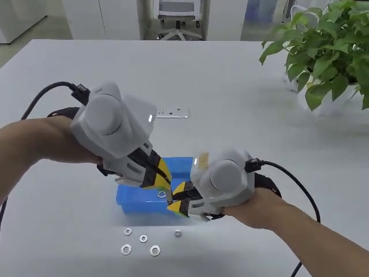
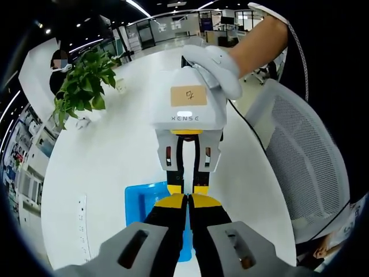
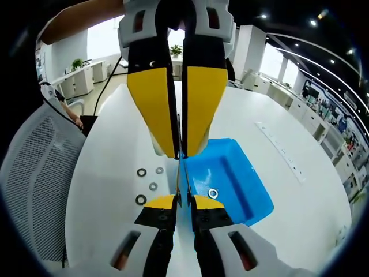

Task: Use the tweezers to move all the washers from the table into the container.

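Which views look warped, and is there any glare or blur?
Head view: straight lines, soft even light, washers sharp. Left gripper view: fisheye curves the table, ceiling lights flare. Right gripper view: same bend, tweezers crisp.

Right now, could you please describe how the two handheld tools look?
The left tool and right tool each have a rounded light-grey body, black jaws with yellow tips, and a black cable. The right tool bears a tan label and XENSE lettering.
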### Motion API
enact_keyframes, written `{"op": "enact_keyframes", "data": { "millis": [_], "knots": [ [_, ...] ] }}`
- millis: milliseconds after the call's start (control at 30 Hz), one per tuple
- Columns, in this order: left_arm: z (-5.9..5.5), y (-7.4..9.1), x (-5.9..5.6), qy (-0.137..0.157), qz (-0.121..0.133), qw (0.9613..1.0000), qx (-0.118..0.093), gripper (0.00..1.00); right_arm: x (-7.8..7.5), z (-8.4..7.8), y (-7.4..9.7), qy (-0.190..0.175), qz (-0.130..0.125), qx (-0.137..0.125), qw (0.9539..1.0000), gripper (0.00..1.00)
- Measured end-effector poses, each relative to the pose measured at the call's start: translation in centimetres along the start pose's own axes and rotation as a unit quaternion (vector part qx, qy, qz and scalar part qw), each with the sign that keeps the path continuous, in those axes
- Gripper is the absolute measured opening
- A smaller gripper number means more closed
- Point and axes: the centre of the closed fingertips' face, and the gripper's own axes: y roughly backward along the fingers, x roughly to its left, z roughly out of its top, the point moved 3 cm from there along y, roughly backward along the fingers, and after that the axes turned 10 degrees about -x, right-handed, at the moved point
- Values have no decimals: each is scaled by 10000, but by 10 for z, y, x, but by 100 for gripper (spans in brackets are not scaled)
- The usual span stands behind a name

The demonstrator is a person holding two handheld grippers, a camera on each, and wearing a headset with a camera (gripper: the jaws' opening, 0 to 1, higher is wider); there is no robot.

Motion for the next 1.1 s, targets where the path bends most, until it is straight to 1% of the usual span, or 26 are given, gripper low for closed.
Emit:
{"op": "enact_keyframes", "data": {
  "millis": [133,267,533,800,1100],
  "knots": [
    [-3,-6,-5,32,-64,10000,27,6,5,-7,-1,-51,23,35,10000,12],
    [-4,-12,-9,58,-139,9999,0,6,11,-13,-1,-81,41,39,10000,12],
    [-7,-20,-14,85,-233,9997,-19,6,17,-20,-3,-159,38,61,9998,12],
    [-14,-29,-20,151,-365,9992,-20,6,25,-31,-6,-241,84,78,9996,12],
    [-20,-35,-23,215,-474,9986,6,6,29,-38,-8,-331,103,92,9994,12]
  ]
}}
